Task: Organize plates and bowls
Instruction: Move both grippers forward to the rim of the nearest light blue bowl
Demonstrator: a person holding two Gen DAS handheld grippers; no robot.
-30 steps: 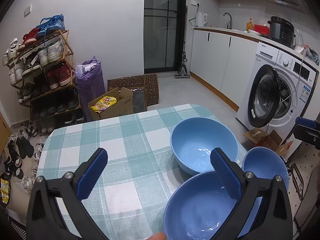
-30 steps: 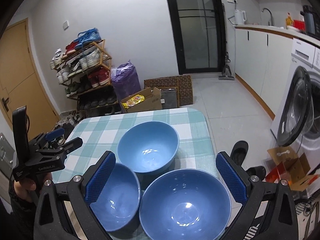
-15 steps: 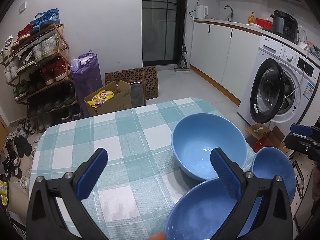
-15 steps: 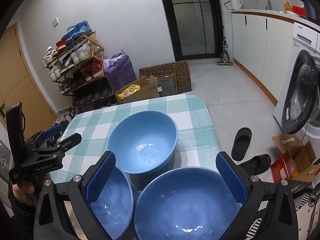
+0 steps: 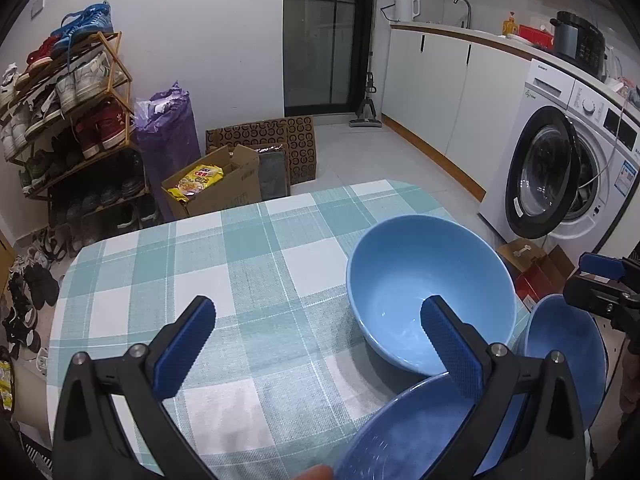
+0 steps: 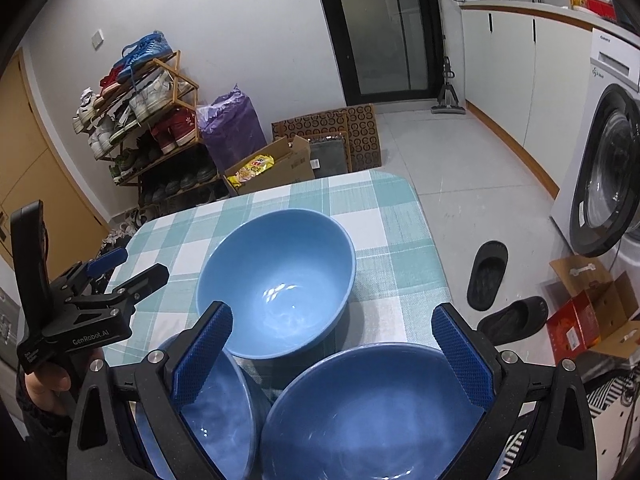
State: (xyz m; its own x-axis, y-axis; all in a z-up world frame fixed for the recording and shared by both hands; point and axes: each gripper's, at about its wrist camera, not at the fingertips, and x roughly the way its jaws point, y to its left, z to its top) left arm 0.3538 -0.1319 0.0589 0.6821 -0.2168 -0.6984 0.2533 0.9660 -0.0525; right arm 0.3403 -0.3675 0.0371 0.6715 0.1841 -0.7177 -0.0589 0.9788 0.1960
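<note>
Checked teal-and-white tablecloth [image 5: 248,304] fills my left wrist view, with a shoe rack and a washing machine behind. My left gripper [image 5: 316,344] hovers spread wide and empty above the cloth; the far glossy blue ceramic bowl [image 5: 430,296] sits to its right, beyond two nearer ones.

From the right wrist view, my right gripper [image 6: 332,354] is also spread, holding nothing, poised over the near-right blue bowl [image 6: 372,412], with the near-left blue bowl [image 6: 216,420] beside it. I judge nesting hasn't begun; next I'd lower onto a rim and pinch.
</note>
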